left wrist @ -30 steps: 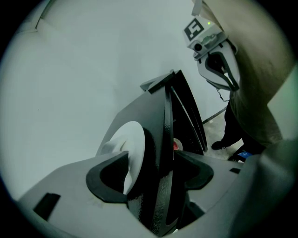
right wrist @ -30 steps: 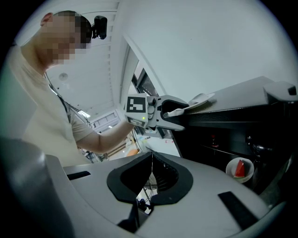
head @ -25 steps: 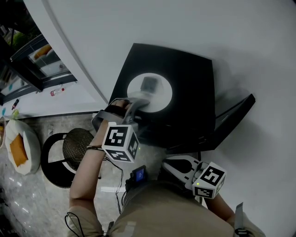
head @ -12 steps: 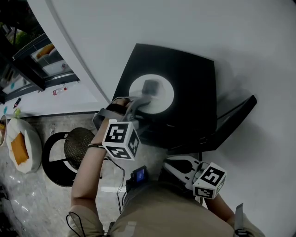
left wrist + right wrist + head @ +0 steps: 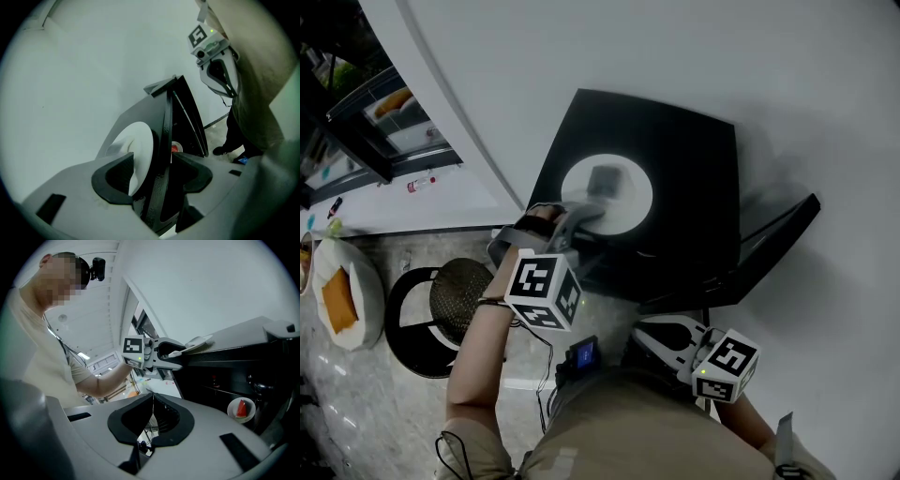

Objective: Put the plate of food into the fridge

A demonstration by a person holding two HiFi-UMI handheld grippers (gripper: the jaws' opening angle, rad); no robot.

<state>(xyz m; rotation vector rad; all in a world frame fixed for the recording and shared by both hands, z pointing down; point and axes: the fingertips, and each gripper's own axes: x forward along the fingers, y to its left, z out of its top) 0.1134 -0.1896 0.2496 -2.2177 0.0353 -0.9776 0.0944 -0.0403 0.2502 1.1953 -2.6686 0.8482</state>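
**A:** From the head view, the black fridge point(image 5: 694, 169) fills the middle of the shot, with its door point(image 5: 773, 239) swung open on the right.

**B:** And down on the floor to the left there's a round stool point(image 5: 455, 298), well apart from the action.

**A:** Now the plate of food point(image 5: 639, 195). It's white and it's lying flat on the fridge's top, outside the compartment. There's a greyish piece of food on it, and I can't tell what that is.

**B:** The left gripper point(image 5: 581, 214) is right at the plate's near rim. Its own view shows the jaws standing wide, with the rim and the dark edge of the fridge top between them.

**A:** They've just been drawing in, though. Is it clamped? Not that I can see, the pads sit to either side.

**B:** The right gripper point(image 5: 151, 404) hangs low, close to the person's body and well away from the plate. Its jaws are pressed together with nothing between them.

**A:** Smallest of all is a little white dish point(image 5: 241, 409) with a red wedge on it, through the open door and down inside the fridge.
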